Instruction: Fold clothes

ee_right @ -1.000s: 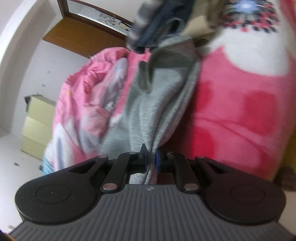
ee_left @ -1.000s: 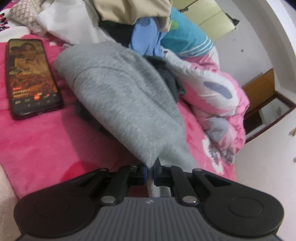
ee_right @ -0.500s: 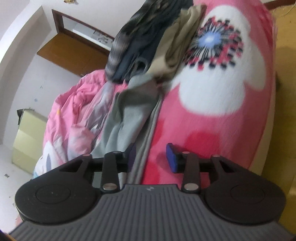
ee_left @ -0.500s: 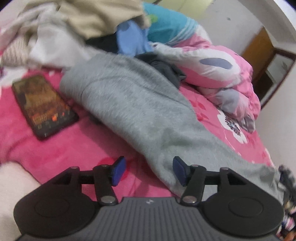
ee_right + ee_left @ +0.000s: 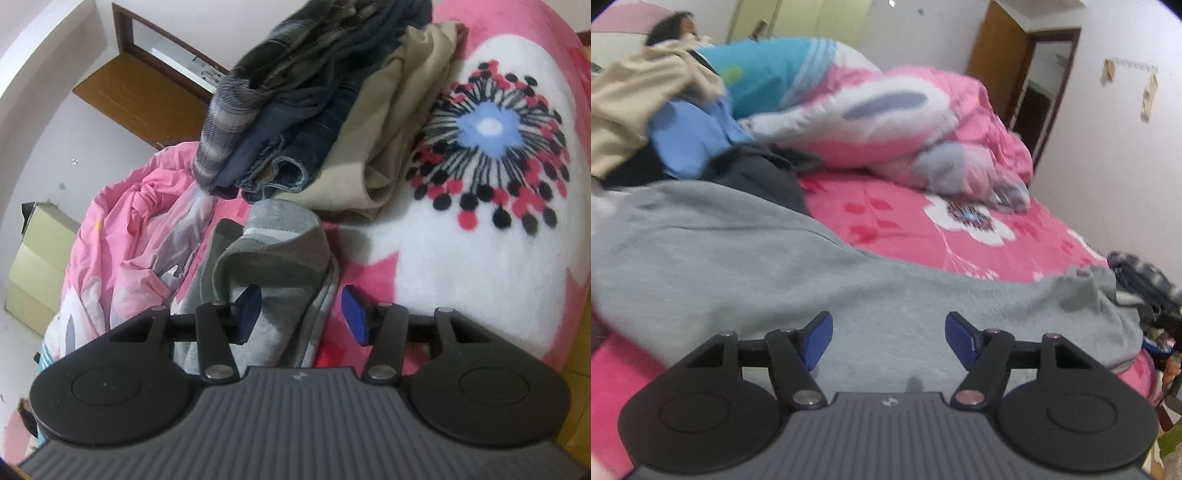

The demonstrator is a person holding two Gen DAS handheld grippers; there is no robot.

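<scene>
A grey sweat garment [image 5: 746, 258] lies stretched across the pink floral blanket [image 5: 905, 221] in the left wrist view. My left gripper [image 5: 888, 341] hovers open just above its near edge, holding nothing. In the right wrist view the same grey garment [image 5: 280, 266] shows a rolled end with a darker inside. My right gripper [image 5: 301, 315] stands open over that end, the left pad above the cloth and the right pad over the blanket [image 5: 461, 266].
A stack of folded clothes [image 5: 314, 110], striped, denim and beige, sits just beyond the grey end. A heap of unfolded clothes [image 5: 657, 122] and a bunched pink quilt [image 5: 905, 122] lie at the back of the bed. A person's head shows at far left.
Both grippers let go of the grey garment and opened wide. The garment now lies flat on the bed. Both have drawn back, and the phone is out of the left view.
</scene>
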